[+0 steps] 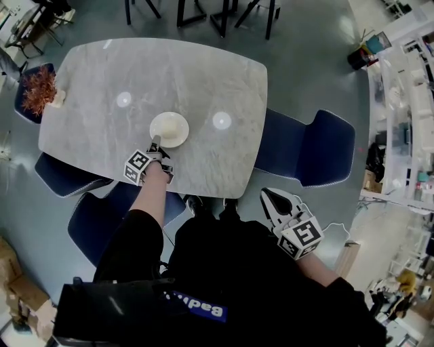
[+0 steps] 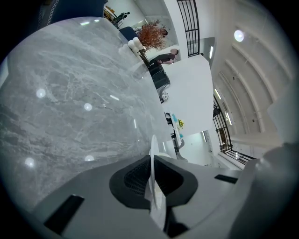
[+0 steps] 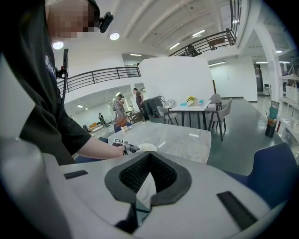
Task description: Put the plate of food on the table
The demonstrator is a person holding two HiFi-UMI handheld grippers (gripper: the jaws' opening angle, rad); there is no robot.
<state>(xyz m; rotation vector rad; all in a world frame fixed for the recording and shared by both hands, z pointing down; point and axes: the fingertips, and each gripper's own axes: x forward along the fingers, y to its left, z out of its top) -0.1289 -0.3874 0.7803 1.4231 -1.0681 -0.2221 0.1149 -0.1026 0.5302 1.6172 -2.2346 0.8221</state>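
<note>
A round white plate [image 1: 169, 129] with something pale on it rests on the grey marble table [image 1: 102, 74], near the front middle. My left gripper [image 1: 155, 144] is shut on the plate's near rim. In the left gripper view the plate [image 2: 153, 154] shows edge-on, clamped in my left gripper [image 2: 152, 179], so the food is hidden there. My right gripper [image 1: 271, 198] hangs off the table's front right, beside the person's body, shut with nothing in it. The right gripper view shows the right gripper [image 3: 149, 164] shut, with the plate [image 3: 147, 147] and table [image 3: 182, 137] beyond it.
A vase of reddish dried plants [image 1: 38, 88] stands at the table's far left end. Dark blue chairs stand at the right [image 1: 319, 149] and at the front left [image 1: 68, 177]. More chair legs [image 1: 203, 13] stand behind the table. Shelving [image 1: 407, 101] fills the right side.
</note>
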